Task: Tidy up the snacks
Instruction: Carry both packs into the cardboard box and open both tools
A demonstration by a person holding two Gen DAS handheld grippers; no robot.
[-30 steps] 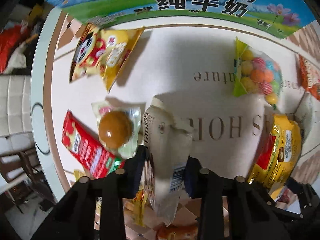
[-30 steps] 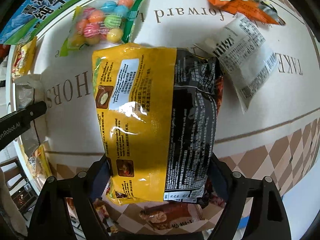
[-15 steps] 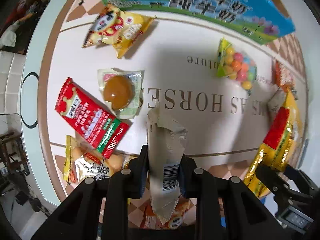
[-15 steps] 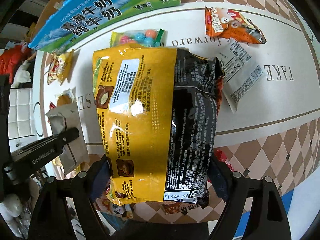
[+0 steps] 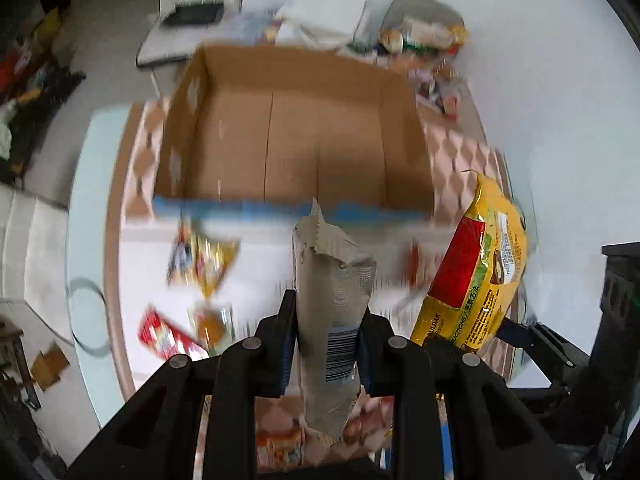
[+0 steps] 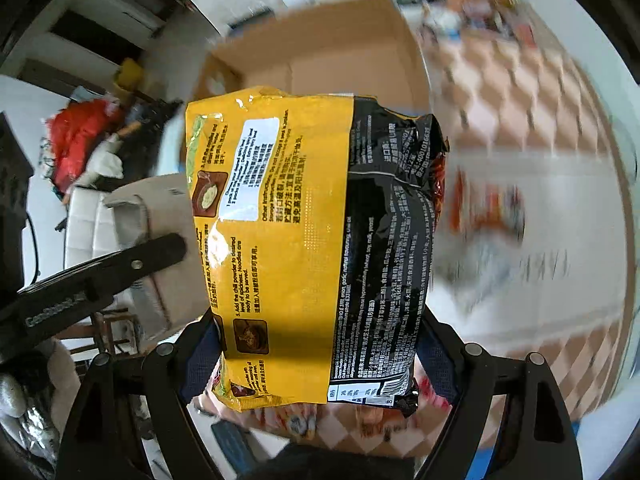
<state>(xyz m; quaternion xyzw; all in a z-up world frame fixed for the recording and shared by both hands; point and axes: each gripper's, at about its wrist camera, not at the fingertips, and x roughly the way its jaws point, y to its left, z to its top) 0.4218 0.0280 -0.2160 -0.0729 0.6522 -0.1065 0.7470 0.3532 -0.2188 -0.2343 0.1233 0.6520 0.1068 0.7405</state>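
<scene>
My left gripper (image 5: pixel 325 344) is shut on a grey paper snack packet (image 5: pixel 332 300) with a barcode, held upright above the table. My right gripper (image 6: pixel 320 356) is shut on a large yellow and black noodle pack (image 6: pixel 312 240), which also shows at the right of the left wrist view (image 5: pixel 476 276). An open brown cardboard box (image 5: pixel 296 136) with a blue printed front stands ahead of both grippers and looks empty inside. In the right wrist view the box (image 6: pixel 320 44) shows behind the noodle pack, and the left gripper arm (image 6: pixel 100 276) is at the left.
Loose snacks lie blurred on the white tablecloth: a yellow bag (image 5: pixel 204 260), a red packet (image 5: pixel 164 336), a round brown cake packet (image 5: pixel 212 324). More packets (image 6: pixel 488 208) lie at the right. A cluttered side table (image 5: pixel 420 40) stands beyond the box.
Both grippers have lifted and tilted up with their packets. The view now looks into the open box instead of down on the table.
</scene>
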